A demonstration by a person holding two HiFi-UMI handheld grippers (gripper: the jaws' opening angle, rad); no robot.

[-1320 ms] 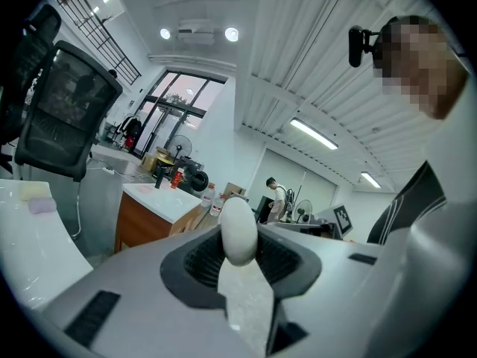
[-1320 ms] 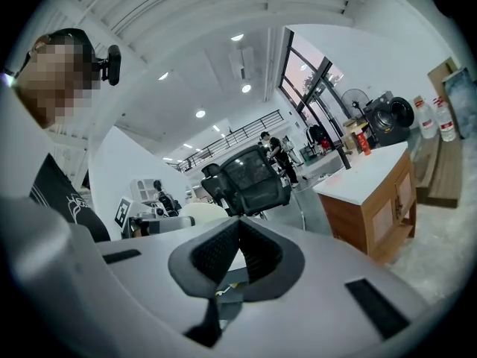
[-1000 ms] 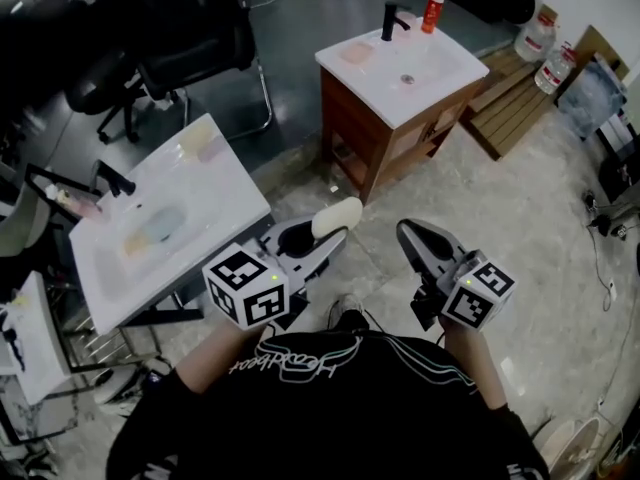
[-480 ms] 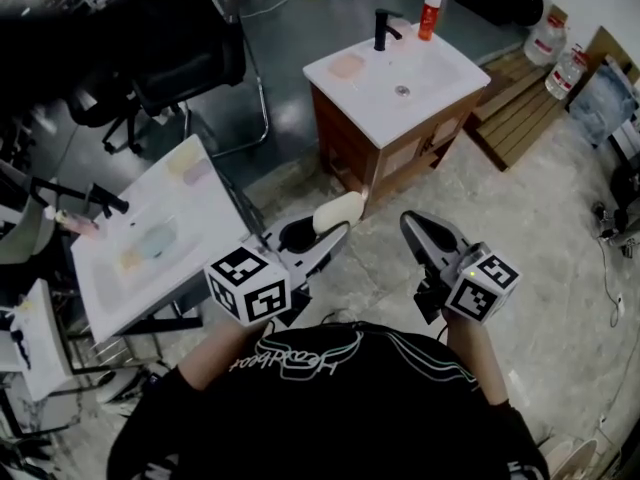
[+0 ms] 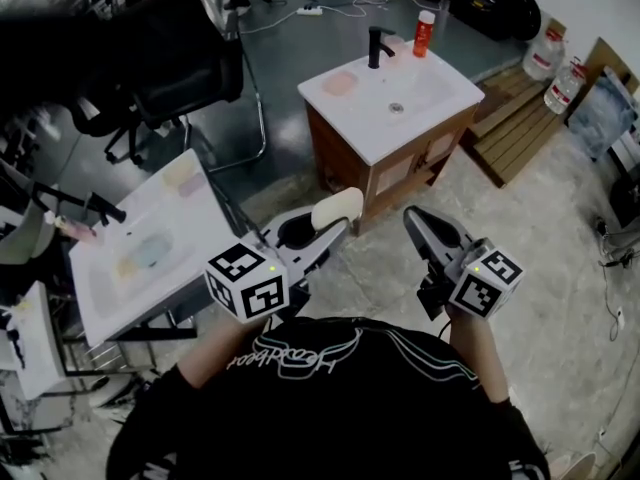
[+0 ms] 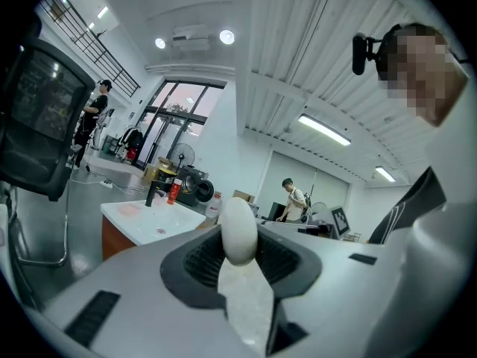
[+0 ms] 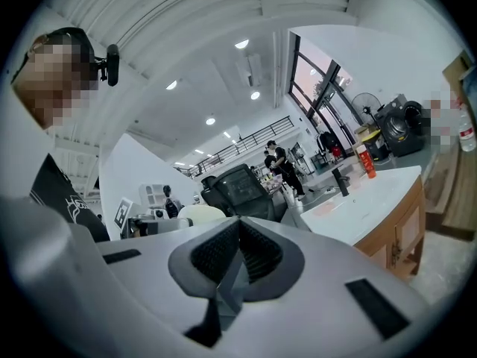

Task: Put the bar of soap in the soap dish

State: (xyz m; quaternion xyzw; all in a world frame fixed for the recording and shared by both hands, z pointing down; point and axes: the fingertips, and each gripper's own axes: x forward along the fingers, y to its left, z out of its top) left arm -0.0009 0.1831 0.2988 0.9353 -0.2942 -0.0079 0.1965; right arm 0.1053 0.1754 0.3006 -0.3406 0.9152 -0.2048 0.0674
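Note:
A pale cream bar of soap [image 5: 337,208] sticks out of my left gripper [image 5: 330,224], whose jaws are shut on it. In the left gripper view the soap [image 6: 238,226] stands on edge between the dark pads. A pink soap dish [image 5: 340,82] lies on the left part of a white basin top on a wooden vanity [image 5: 415,148] ahead; it also shows as the pink dish [image 6: 128,209] in the left gripper view. My right gripper [image 5: 418,220] is held beside the left one, shut and empty, its pads [image 7: 257,256] pressed together.
A black tap [image 5: 377,44] and a red bottle [image 5: 425,32] stand at the vanity's far edge. A second white basin [image 5: 150,248] on a metal frame is at the left, with black office chairs [image 5: 150,58] behind. Wooden pallet [image 5: 510,108] and water jugs [image 5: 565,83] sit to the right.
Both grippers have moved forward toward the wooden vanity, which now sits closer in the head view. The soap has stayed held in the left gripper.

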